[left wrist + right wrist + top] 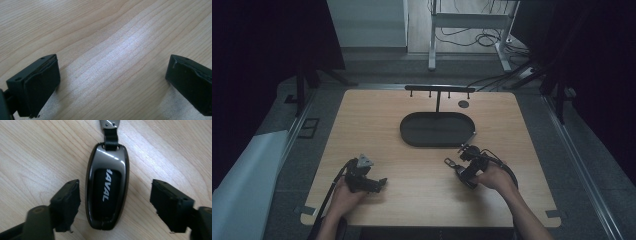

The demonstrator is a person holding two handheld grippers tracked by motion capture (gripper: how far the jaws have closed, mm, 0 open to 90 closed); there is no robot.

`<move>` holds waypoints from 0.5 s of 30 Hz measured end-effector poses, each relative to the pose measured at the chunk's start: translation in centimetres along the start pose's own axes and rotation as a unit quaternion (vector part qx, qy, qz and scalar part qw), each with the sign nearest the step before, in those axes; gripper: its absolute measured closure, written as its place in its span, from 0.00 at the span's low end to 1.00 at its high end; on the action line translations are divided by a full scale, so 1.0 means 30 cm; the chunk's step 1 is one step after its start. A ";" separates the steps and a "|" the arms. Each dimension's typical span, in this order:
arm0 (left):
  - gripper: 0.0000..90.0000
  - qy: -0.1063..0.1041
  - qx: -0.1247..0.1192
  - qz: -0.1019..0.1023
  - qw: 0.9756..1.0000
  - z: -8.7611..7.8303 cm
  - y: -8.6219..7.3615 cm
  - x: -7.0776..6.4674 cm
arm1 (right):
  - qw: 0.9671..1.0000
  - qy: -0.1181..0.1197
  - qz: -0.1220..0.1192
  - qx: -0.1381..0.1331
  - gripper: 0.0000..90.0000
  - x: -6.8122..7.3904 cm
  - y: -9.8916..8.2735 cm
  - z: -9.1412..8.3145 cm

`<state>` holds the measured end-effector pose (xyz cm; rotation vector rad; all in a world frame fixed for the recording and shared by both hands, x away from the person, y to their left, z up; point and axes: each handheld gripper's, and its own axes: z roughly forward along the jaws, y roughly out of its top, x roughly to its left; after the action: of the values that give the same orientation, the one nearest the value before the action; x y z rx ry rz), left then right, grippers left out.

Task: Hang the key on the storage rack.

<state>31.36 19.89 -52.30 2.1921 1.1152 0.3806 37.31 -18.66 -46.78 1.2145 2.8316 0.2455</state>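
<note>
Both grippers rest low on the bench [422,190], each held in a hand. The left gripper [379,184] and the right gripper [457,162] have fingers [66,202] spread wide.

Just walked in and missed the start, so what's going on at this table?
A person holds a hand-held gripper in each hand over a wooden table. The right hand-held gripper is open, its jaws on either side of a car key fob lying flat on the wood, not yet gripped. The left hand-held gripper is also open over bare tabletop. Farther back sit a dark oval tray and a small rack with pegs.
</note>
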 end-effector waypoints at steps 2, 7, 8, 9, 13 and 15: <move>0.00 0.000 0.000 0.000 1.000 0.000 0.000 0.000 | 1.000 0.000 -0.002 0.005 0.30 0.002 0.006 0.004; 0.00 0.000 0.000 0.000 1.000 0.000 0.000 0.000 | 1.000 -0.003 0.002 0.021 0.36 0.010 0.042 0.026; 0.00 0.000 0.000 0.000 1.000 0.000 0.000 0.000 | 1.000 -0.003 0.000 0.026 0.38 0.011 0.048 0.031; 0.00 0.000 0.000 0.000 1.000 0.000 0.000 0.000 | 1.000 -0.003 0.001 0.029 0.38 0.013 0.052 0.035; 0.00 0.000 0.000 0.000 1.000 0.000 0.000 0.000 | 0.999 -0.007 -0.002 0.044 0.45 0.019 0.068 0.051; 0.00 0.000 0.000 0.000 1.000 0.000 0.000 0.000 | 0.999 -0.007 -0.007 0.047 0.48 0.023 0.075 0.055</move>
<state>31.36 19.89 -52.30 2.1921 1.1147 0.3794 38.63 -16.44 -48.02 1.2062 2.8690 0.1028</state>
